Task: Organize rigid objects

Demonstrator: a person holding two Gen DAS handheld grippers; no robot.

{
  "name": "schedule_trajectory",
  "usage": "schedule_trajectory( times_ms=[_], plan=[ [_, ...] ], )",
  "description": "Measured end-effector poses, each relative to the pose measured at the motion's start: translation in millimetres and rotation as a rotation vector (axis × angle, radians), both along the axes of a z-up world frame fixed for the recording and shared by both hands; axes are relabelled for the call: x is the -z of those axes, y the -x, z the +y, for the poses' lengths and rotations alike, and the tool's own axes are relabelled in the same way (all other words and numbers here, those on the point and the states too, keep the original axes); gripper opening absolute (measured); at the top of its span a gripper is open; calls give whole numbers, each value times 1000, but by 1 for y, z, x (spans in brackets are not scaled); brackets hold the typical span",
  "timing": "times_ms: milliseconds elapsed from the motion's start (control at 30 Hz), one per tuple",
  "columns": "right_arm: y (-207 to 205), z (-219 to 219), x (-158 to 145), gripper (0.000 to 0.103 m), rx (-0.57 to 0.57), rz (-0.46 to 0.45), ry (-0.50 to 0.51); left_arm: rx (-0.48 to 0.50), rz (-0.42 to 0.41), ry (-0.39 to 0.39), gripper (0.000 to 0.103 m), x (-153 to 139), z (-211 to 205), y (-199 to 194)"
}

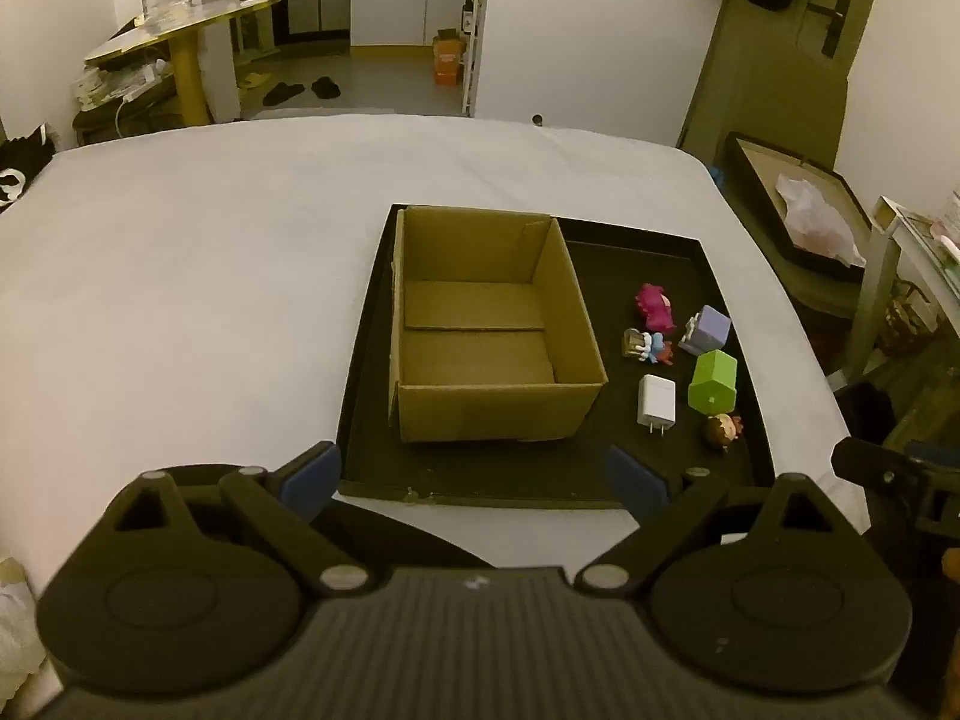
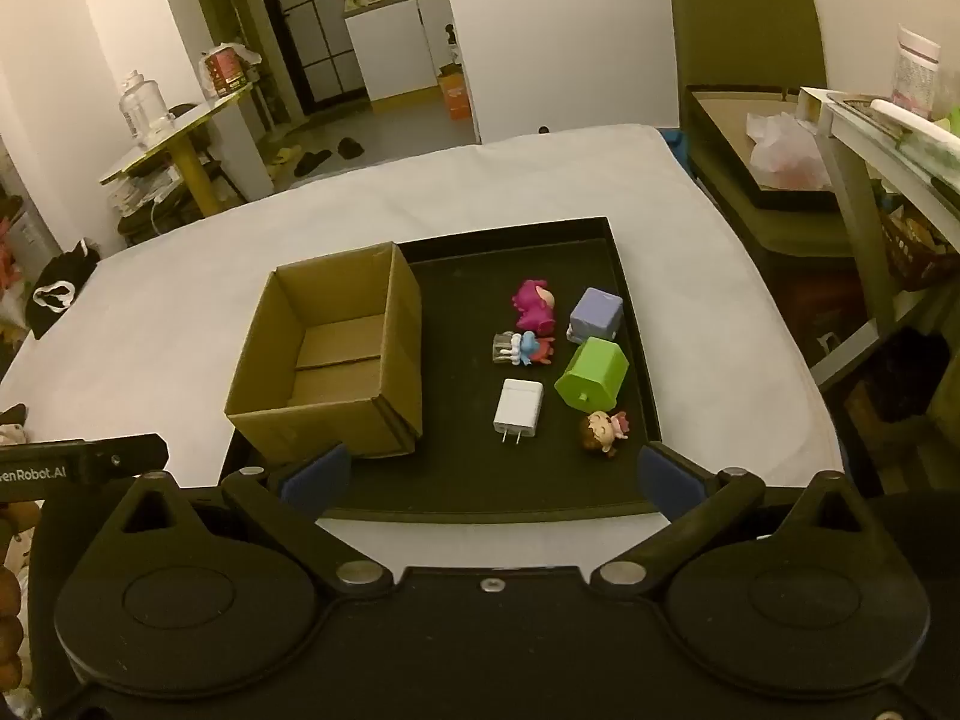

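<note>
An open, empty cardboard box (image 1: 492, 330) (image 2: 336, 360) stands on the left part of a black tray (image 1: 480, 480) (image 2: 480, 480). To its right on the tray lie a pink figure (image 1: 655, 306) (image 2: 533, 305), a purple cube (image 1: 708, 330) (image 2: 595, 313), a small blue-and-red figure (image 1: 648, 348) (image 2: 522, 349), a green block (image 1: 713, 381) (image 2: 593, 375), a white charger plug (image 1: 656, 401) (image 2: 518, 403) and a brown-haired doll head (image 1: 722, 429) (image 2: 602, 432). My left gripper (image 1: 474, 477) is open and empty before the tray's near edge. My right gripper (image 2: 492, 480) is open and empty, also at the near edge.
The tray lies on a white sheet-covered surface (image 1: 210, 252) (image 2: 180, 300). A dark side table with a framed tray (image 1: 798, 210) (image 2: 774, 150) stands to the right. A yellow-legged table (image 1: 186, 42) (image 2: 180, 138) stands at the far left.
</note>
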State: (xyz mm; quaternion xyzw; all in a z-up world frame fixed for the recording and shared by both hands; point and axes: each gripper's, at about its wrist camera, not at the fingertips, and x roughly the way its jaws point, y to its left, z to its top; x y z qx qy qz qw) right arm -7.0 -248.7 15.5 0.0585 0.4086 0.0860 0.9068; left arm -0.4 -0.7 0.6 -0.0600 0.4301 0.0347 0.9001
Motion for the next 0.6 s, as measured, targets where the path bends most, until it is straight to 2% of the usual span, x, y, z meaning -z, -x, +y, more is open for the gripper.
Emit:
schedule_trajectory(
  times_ms=[333,600],
  plan=[
    [4,4,-5,103,5,-3,8,28,-5,-17,95,1,-14,2],
    [6,-2,-9,103,9,-10,5,41,-8,-16,95,-9,-8,6]
  ],
)
